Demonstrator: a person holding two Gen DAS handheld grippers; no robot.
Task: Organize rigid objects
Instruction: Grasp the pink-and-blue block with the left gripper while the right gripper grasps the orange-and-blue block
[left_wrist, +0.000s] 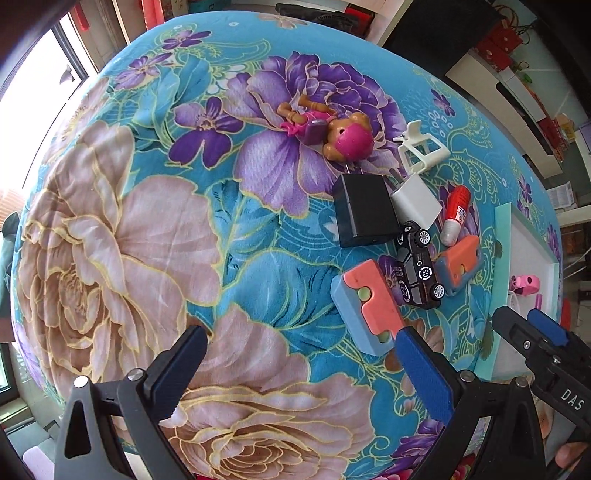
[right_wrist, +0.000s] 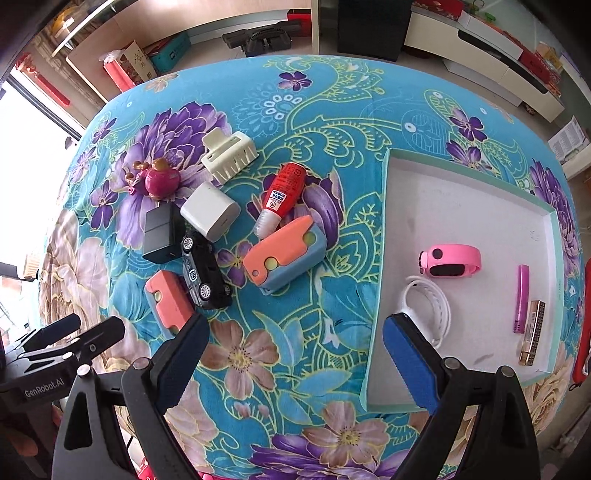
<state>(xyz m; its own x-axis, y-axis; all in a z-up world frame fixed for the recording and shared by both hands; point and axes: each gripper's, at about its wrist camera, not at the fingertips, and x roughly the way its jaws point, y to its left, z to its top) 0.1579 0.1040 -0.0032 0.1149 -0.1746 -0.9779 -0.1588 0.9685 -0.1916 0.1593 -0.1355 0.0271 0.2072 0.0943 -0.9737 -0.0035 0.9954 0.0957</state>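
The toy car (right_wrist: 204, 273) lies on the floral surface (right_wrist: 295, 332), touching a black charger (right_wrist: 159, 232) and a white charger (right_wrist: 209, 211), well left of the tray (right_wrist: 461, 192). Both the left gripper (left_wrist: 295, 373) and right gripper (right_wrist: 291, 354) hover near it, fingers wide and empty.

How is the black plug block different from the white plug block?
The black charger is dark and looks bigger; the white charger is pale and looks smaller. The black charger lies nearer the pink-helmet doll, while the white charger lies nearer the red glue bottle. Both are boxy blocks lying side by side on the flowered cloth, outside the tray, next to the black toy car.
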